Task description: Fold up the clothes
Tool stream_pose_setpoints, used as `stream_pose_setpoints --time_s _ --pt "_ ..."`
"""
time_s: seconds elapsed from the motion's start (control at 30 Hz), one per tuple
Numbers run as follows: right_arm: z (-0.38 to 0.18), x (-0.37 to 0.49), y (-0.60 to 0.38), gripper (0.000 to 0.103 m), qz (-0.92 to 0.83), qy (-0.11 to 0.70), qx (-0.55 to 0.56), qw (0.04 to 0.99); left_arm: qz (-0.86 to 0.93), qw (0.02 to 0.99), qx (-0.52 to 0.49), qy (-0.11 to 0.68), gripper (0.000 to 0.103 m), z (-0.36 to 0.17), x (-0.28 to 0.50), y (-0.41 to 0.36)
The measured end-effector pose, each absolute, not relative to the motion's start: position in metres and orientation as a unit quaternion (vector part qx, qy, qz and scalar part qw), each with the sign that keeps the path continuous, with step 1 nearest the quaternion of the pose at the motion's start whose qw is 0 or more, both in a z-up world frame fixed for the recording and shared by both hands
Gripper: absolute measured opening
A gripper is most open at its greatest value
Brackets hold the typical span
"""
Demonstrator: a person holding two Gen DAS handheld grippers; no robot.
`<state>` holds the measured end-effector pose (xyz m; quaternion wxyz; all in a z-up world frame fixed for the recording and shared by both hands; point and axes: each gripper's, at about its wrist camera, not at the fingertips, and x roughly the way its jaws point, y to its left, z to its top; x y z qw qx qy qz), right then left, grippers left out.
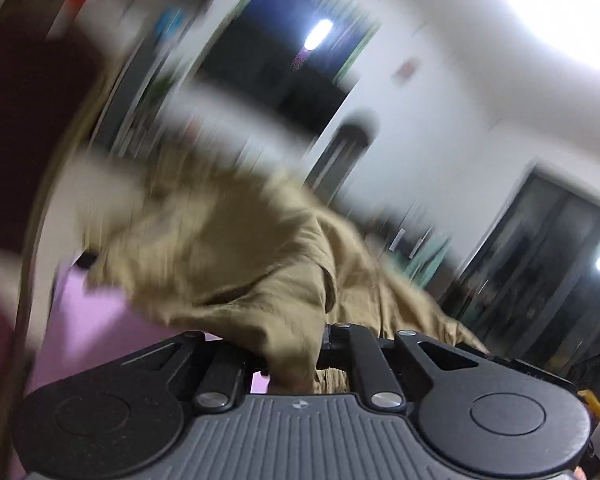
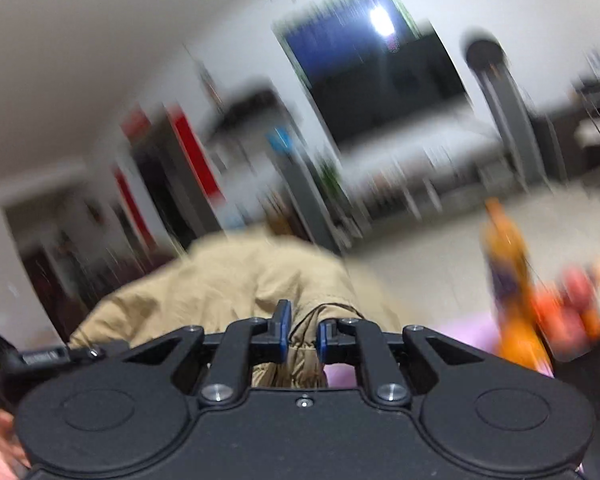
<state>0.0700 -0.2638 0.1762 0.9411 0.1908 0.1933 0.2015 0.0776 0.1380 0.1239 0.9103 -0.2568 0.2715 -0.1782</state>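
A tan garment (image 1: 228, 248) hangs crumpled in front of the left wrist camera, blurred by motion. A fold of it runs down between the black fingers of my left gripper (image 1: 290, 356), which is shut on it; the cloth hides the pads. In the right wrist view the same tan garment (image 2: 228, 280) bulges up ahead. My right gripper (image 2: 302, 338) has its blue pads (image 2: 283, 332) shut on a bunched ridge of that cloth. Both views point roughly level into the room.
A pink surface (image 1: 84, 320) lies under the garment and shows again as pink surface (image 2: 468, 332) on the right. An orange bottle (image 2: 508, 272) and blurred red and orange items (image 2: 572, 312) stand at the right. A dark maroon mass (image 1: 28, 120) fills the left edge.
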Motion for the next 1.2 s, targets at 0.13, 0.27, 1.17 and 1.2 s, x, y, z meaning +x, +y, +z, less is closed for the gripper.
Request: stream_pose_setpoints --time_s 0.13,0.27,1.17,1.2 --pt "0.026 0.085 -0.260 0.013 0.139 0.374 0.202 0.895 -0.090 0.842 -0.297 0.442 0.009 -0.049 0.101 0.129" --pt "-0.062 0.075 -0.257 0.014 0.108 0.451 0.219 0.858 -0.037 0.810 -0.295 0.505 0.013 -0.132 0.096 0.119" --pt "-0.099 0.086 -0.277 0.037 0.056 0.510 0.242 0.823 -0.081 0.822 -0.181 0.534 0.032 -0.093 0.076 0.087" --pt "-0.084 0.086 -0.273 0.040 0.054 0.504 0.219 0.833 -0.093 0.827 -0.169 0.528 0.033 -0.082 0.071 0.087"
